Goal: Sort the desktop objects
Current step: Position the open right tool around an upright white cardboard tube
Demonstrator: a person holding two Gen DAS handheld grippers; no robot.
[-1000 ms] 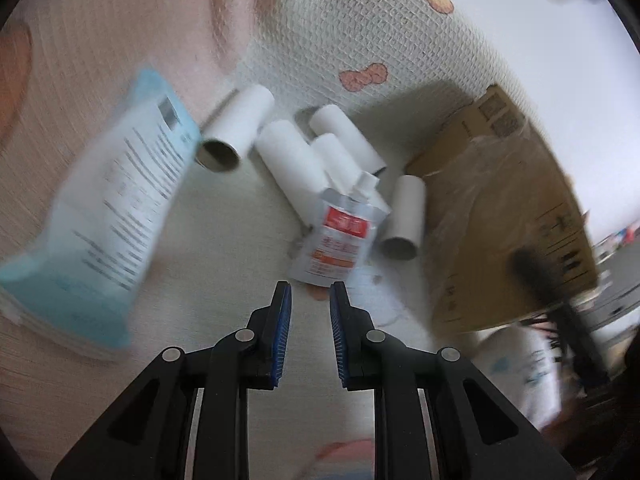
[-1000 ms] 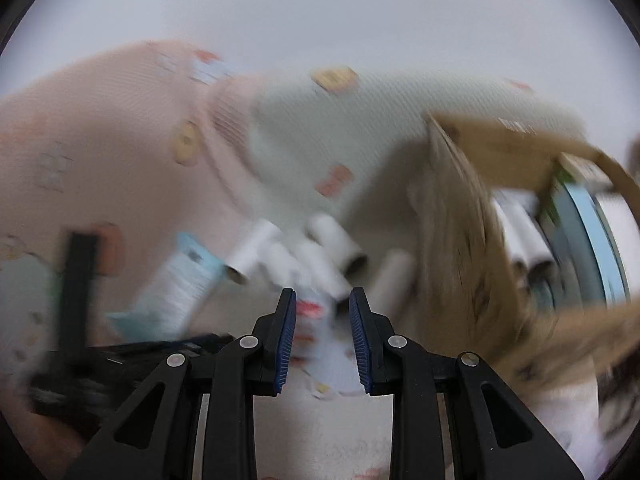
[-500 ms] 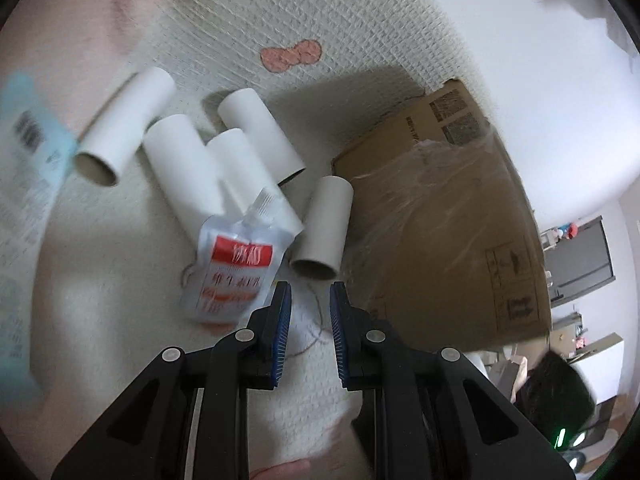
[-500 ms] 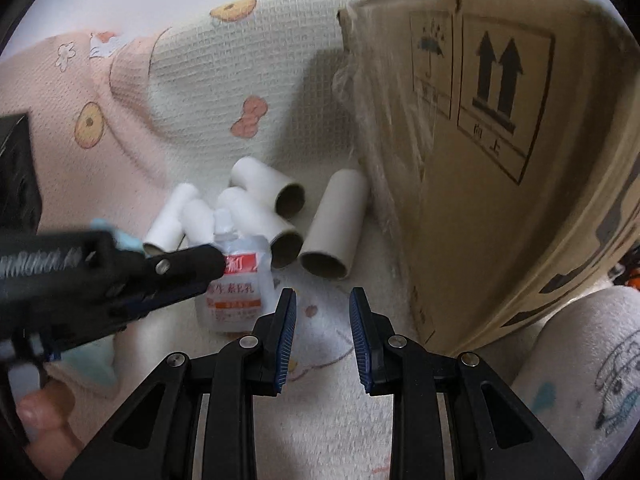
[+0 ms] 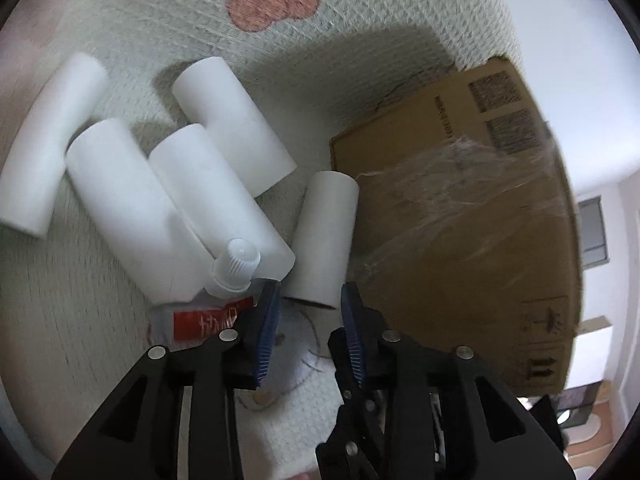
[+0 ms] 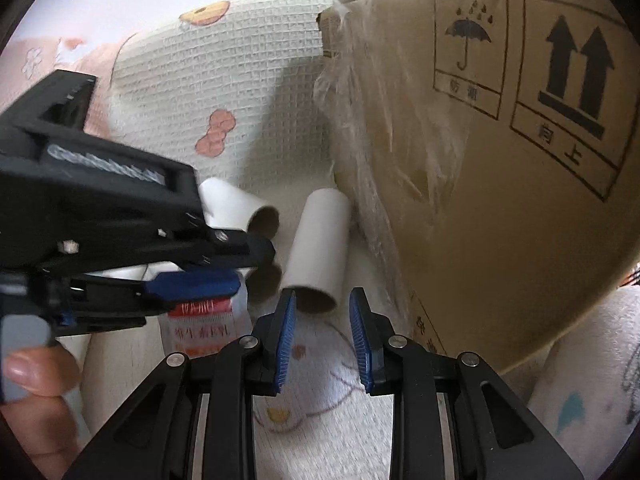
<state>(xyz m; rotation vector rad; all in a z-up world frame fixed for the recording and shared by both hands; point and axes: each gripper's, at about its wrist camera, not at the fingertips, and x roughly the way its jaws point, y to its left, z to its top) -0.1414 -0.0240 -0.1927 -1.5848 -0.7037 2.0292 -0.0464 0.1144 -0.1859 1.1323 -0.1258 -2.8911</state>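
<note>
Left tongs (image 5: 308,300) angled down, jaws opening; right tongs (image 6: 322,312) closed, empty.

Both views are taken from close above a textured blanket (image 5: 360,52), angled steeply downward along each gripper's fingers. In the left wrist view, the white tubes (image 5: 120,200) are seen at centre left and the cardboard box (image 5: 460,240) at right. In the right wrist view, the box (image 6: 500,200) fills the upper right. The tube (image 6: 320,240) beside the box (image 5: 326,236) and the pouch (image 6: 200,328) are shared.
</note>
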